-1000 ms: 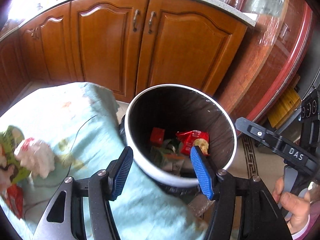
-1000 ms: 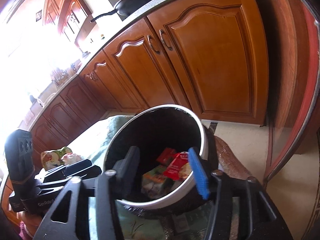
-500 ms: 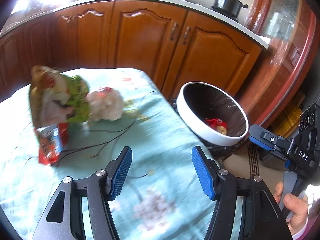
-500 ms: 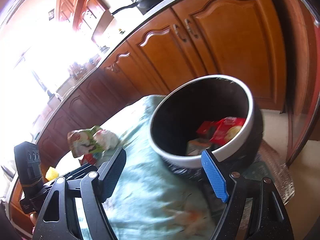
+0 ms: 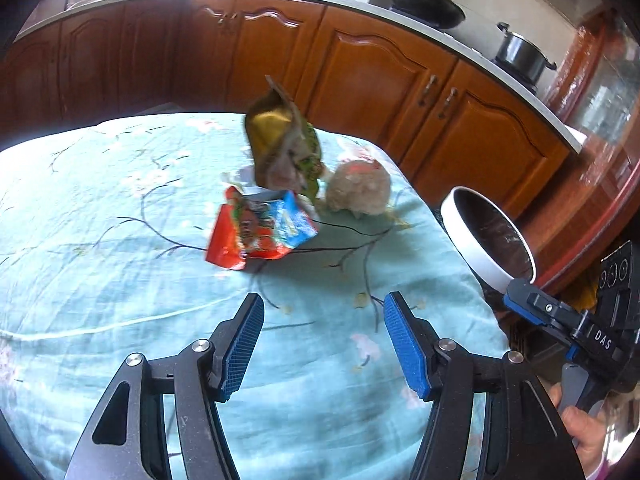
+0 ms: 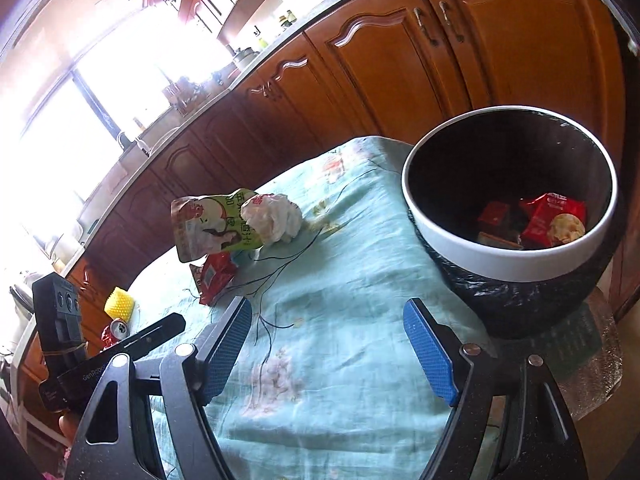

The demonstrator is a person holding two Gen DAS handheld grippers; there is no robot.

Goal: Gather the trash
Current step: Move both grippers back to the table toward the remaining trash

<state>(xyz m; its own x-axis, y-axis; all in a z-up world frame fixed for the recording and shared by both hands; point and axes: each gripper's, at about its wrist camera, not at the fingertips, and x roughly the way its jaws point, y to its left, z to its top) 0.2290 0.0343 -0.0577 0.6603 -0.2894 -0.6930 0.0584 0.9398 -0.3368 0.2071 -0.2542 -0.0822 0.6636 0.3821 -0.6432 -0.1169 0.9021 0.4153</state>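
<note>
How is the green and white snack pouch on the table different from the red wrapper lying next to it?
The green and white snack pouch stands up with its torn top open, while the red and blue snack wrapper lies flat and crumpled on the cloth. The pouch looks clearly bigger than the wrapper. Both are opened packets, sitting close together on the light blue tablecloth, not yet in the bin.

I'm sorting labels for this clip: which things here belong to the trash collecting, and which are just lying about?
Belongs to the job:
- green snack pouch
- red wrapper
- crumpled white wad
- trash bin, some wrappers already inside

Just lying about:
- yellow ridged thing and drink can beyond the table
- wok
- steel pot
</note>
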